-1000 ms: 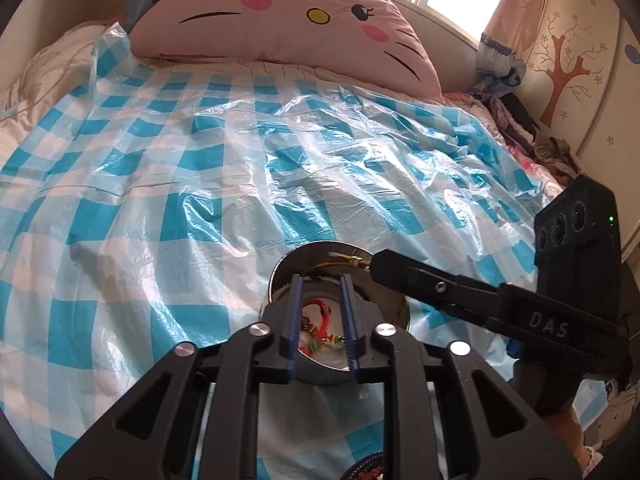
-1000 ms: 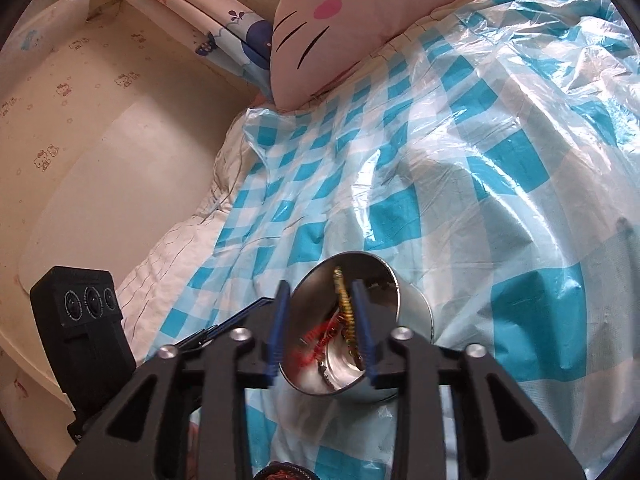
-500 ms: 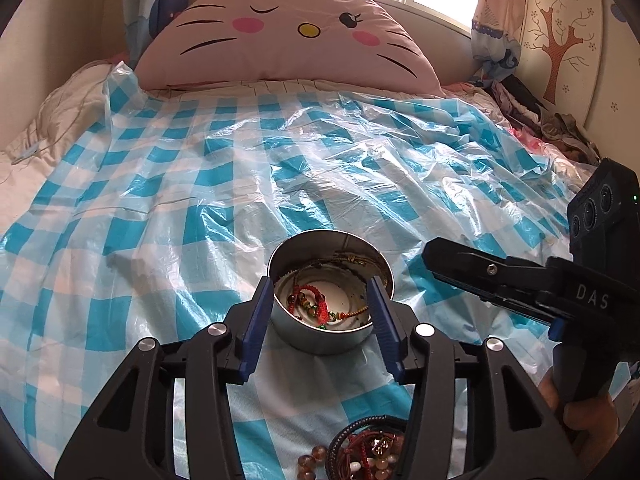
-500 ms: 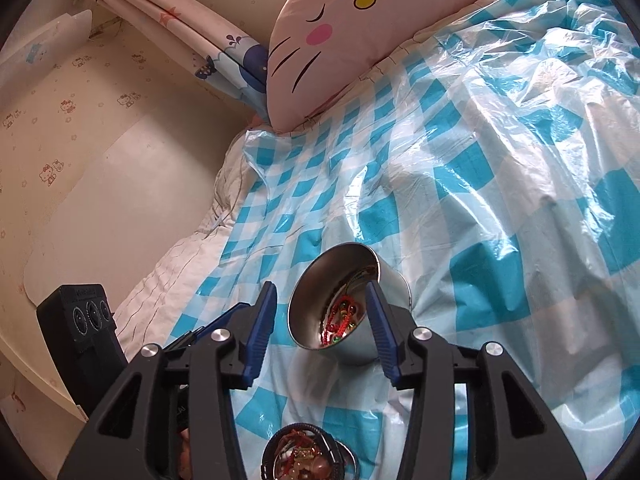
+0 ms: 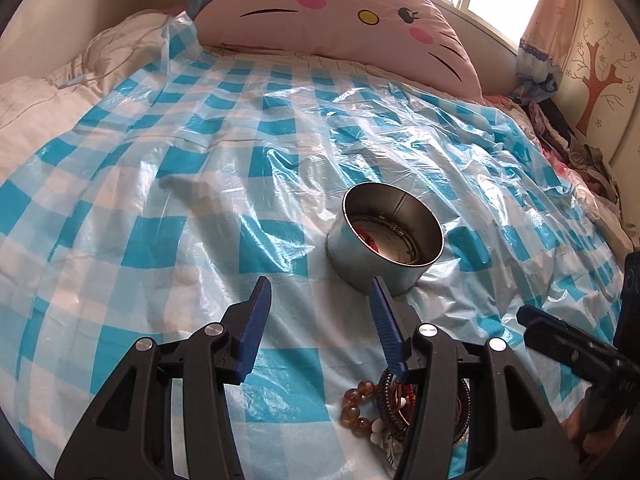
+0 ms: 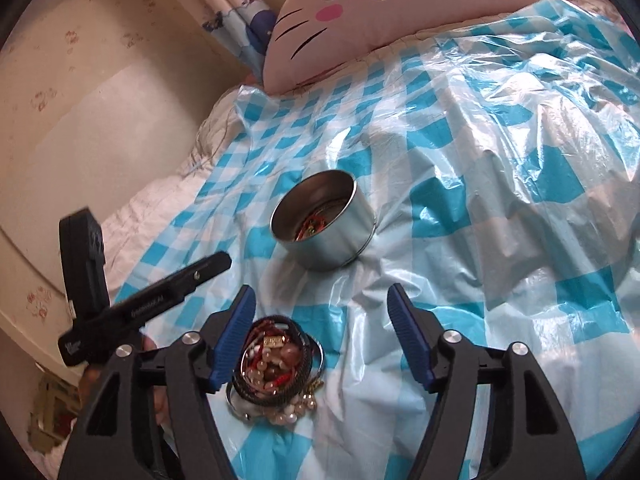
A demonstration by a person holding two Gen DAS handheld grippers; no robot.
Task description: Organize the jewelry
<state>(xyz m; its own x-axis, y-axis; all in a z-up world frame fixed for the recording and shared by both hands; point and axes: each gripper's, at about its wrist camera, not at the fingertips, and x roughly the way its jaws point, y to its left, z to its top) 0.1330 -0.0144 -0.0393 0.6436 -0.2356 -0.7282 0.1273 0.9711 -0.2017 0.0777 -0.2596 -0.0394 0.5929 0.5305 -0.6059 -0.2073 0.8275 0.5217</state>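
both grippers, left [image 5: 316, 322] and right [image 6: 320, 330], just opened wider and hold nothing; tin [image 6: 324, 220] sits beyond, jewelry pile [image 6: 276, 364] near; next, probably grasp another piece

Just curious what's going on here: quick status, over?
Left gripper and right gripper open, jaws just widened, both empty. Tin holds some jewelry; loose pile waiting. Nothing blocking.

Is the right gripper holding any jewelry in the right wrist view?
No: the right gripper stands open and empty, with the jewelry pile lying on the sheet beside its left finger.
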